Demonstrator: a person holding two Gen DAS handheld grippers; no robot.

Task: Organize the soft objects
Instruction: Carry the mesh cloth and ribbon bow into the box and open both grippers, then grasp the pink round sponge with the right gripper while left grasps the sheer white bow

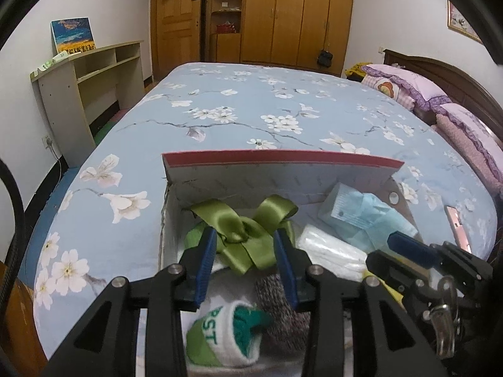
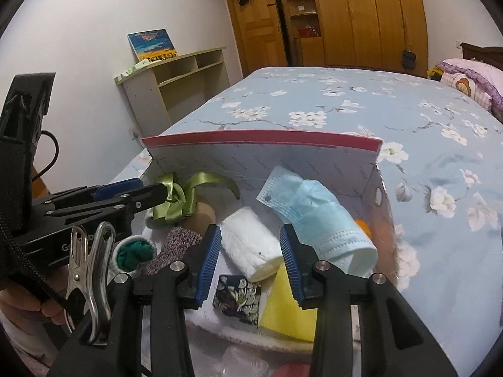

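Observation:
An open cardboard box [image 1: 283, 160] [image 2: 261, 138] with a red-edged lid sits on the bed. Inside lie a green satin ribbon bow [image 1: 248, 232] [image 2: 176, 201], a white and green rolled sock [image 1: 226, 336] [image 2: 133, 254], a grey knit piece [image 1: 276, 295] [image 2: 182, 245], a white cloth roll [image 1: 330, 251] [image 2: 251, 245], a blue face mask [image 1: 367, 216] [image 2: 317, 213], a leaf-print pouch [image 2: 237, 295] and a yellow sponge [image 2: 289, 308]. My left gripper [image 1: 248, 267] [image 2: 157, 193] is open with the bow between its fingers. My right gripper [image 2: 251, 267] [image 1: 396, 242] is open, around the white roll.
The bed [image 1: 251, 100] has a blue flowered sheet. Pink pillows [image 1: 418, 91] lie at the right by the dark headboard. A beige shelf unit [image 1: 85, 81] stands left of the bed. Wooden wardrobes [image 1: 298, 15] line the far wall. A pink phone [image 1: 457, 226] lies right of the box.

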